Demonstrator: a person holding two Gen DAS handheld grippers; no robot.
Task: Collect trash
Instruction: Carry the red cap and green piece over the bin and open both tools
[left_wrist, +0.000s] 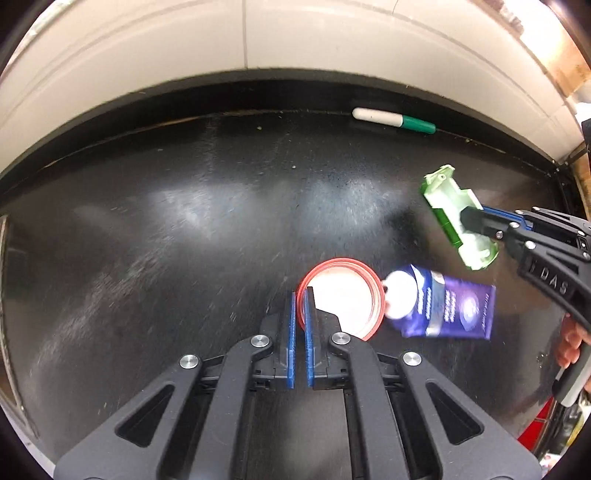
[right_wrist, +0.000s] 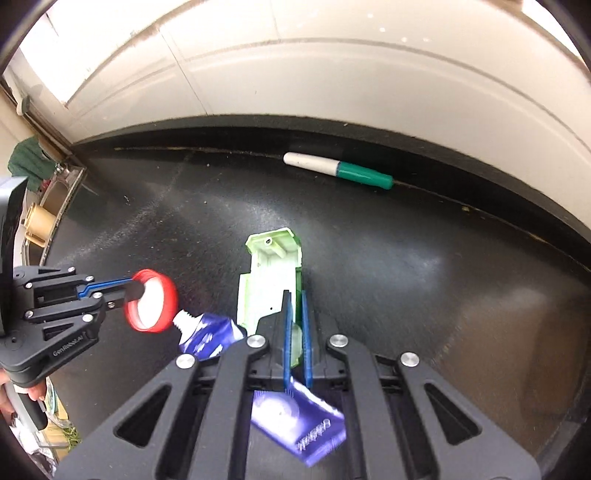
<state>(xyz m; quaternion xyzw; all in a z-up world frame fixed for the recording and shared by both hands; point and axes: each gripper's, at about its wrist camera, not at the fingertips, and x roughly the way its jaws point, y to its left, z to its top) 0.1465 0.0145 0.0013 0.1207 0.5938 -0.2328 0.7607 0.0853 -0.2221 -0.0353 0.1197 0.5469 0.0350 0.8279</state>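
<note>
Left jaws grip red lid (left_wrist: 338, 297), right grip green casing (right_wrist: 271, 273); purple tube (left_wrist: 441, 306) between, marker (left_wrist: 393, 120) far.

A black tabletop (left_wrist: 184, 229) filled most of both views, scuffed and speckled, with pale patches of light glaring off it. Behind its far edge stood a white panelled wall (right_wrist: 332, 74) with a vertical seam. At the left of the right wrist view, tan shelving (right_wrist: 40, 218) showed beyond the table.
</note>
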